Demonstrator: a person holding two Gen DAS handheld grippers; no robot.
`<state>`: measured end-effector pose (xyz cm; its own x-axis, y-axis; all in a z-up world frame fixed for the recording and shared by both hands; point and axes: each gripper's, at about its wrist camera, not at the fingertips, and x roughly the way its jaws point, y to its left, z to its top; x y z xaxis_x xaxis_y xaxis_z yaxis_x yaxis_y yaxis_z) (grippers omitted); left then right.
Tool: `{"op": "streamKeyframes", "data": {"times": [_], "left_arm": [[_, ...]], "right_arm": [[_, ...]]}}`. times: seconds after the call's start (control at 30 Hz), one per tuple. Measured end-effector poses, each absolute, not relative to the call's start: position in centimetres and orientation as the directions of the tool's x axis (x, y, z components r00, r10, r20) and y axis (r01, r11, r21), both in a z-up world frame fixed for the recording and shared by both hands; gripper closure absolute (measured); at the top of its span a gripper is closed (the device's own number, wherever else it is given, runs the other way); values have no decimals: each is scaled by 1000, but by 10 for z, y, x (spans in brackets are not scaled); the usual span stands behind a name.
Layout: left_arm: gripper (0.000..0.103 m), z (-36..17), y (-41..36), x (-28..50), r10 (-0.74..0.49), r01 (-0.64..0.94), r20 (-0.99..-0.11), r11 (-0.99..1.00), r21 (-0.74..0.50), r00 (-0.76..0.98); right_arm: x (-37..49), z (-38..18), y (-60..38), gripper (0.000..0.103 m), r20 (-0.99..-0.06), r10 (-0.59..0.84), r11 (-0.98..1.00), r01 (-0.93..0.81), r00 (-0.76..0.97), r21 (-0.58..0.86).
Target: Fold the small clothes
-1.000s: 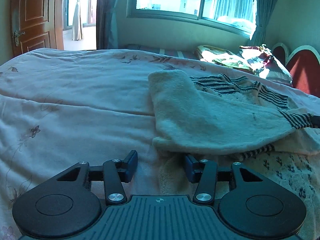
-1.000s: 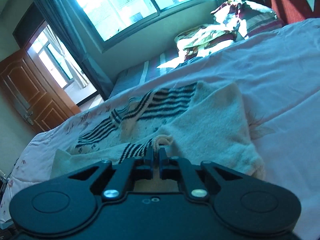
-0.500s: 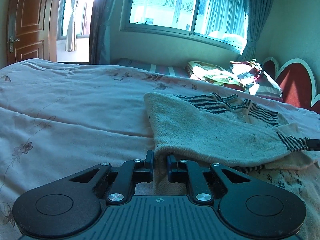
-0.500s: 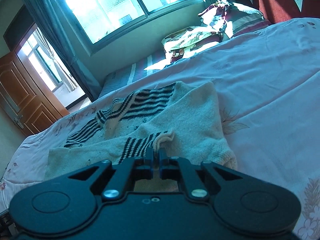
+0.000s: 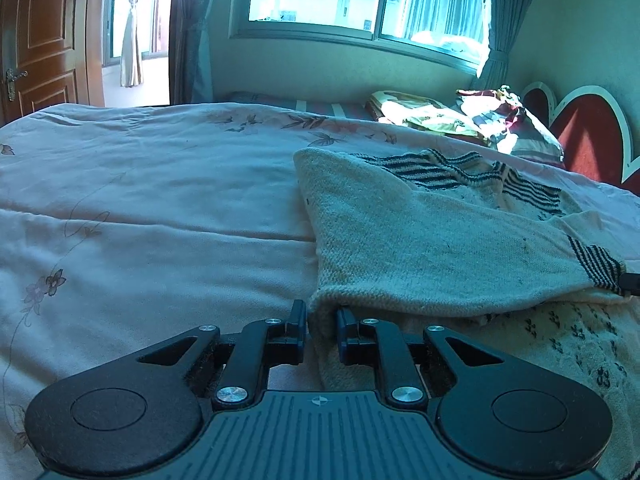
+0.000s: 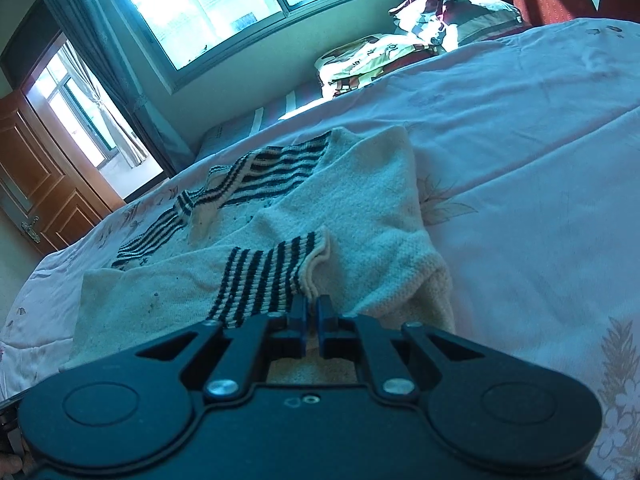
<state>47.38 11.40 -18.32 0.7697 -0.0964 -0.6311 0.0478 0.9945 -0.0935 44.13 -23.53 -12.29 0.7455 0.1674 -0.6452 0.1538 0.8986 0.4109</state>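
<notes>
While the cream knitted sweater [image 5: 420,236] lies on the pink bedspread [image 5: 140,200] with one sleeve drawn across its body, both tools work its near edge; the left gripper [image 5: 321,322] has the folded corner of the knit between its jaws, which are opening, and a narrow gap shows on each side of the cloth, so the pads appear not to press on it; the likely reason is that this corner is already laid where the fold needs it. The right gripper [image 6: 312,307] stands almost fully closed just behind the striped cuff [image 6: 268,276] of the crossed sleeve; the cuff's pale rim runs down to the slit between the jaws, and the grip appears to pinch that rim, presumably to lay the sleeve flat over the body; the contact itself is too small to confirm. The sweater sits mid-bed, well apart from the pile of bedding [image 5: 460,120] near the red headboard [image 5: 588,136]; its striped collar [image 6: 256,176] lies toward the window [image 6: 224,12]. The garment's near hem is hidden under both tool bodies; in the left wrist view the right-hand end of the sleeve is cut off at the frame edge, where a dark tip [image 5: 631,282] shows, probably the other tool; the strong blue cast makes true colours uncertain; no hand is clearly visible.
</notes>
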Motion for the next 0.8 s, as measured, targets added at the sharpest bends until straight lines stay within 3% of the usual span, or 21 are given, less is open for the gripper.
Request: {"op": "streamKeyframes", "data": {"times": [0.03, 0.07, 0.17, 0.27, 0.3, 0.37, 0.47, 0.6, 0.67, 0.73, 0.8], "left_arm": [[60, -181, 118, 469, -82, 37, -633, 996, -84, 770], [57, -176, 124, 463, -69, 21, -624, 996, -84, 779], [57, -160, 134, 453, -70, 0, -590, 993, -117, 805], [57, -151, 121, 463, -120, 43, -568, 988, -147, 814], [57, -151, 113, 469, -138, 61, -568, 986, -152, 811], [57, -154, 96, 478, -166, 94, -570, 984, -153, 805], [57, -174, 77, 492, -165, 110, -646, 986, -125, 745], [57, -180, 70, 482, -158, 152, -638, 986, -66, 753], [57, -175, 71, 485, -162, 152, -645, 986, -72, 747], [57, -159, 76, 488, -173, 141, -606, 985, -101, 776], [57, -144, 77, 500, -173, 148, -573, 985, -90, 801]], "right_arm": [[439, -119, -237, 88, -639, 166, 901, 148, 751, 408], [437, -114, -239, 85, -628, 158, 905, 144, 762, 401], [434, -103, -250, 77, -590, 190, 891, 115, 785, 439], [451, -112, -252, 75, -622, 246, 872, 110, 744, 478], [456, -117, -249, 76, -628, 257, 874, 100, 735, 475], [461, -123, -241, 96, -652, 238, 897, 95, 720, 432], [457, -121, -236, 98, -644, 229, 913, 68, 730, 402], [443, -115, -240, 98, -640, 220, 927, 46, 736, 372], [448, -123, -239, 97, -681, 222, 942, 28, 698, 336], [446, -113, -242, 78, -648, 197, 942, 40, 736, 333], [442, -99, -249, 81, -584, 177, 940, 40, 792, 340]]}}
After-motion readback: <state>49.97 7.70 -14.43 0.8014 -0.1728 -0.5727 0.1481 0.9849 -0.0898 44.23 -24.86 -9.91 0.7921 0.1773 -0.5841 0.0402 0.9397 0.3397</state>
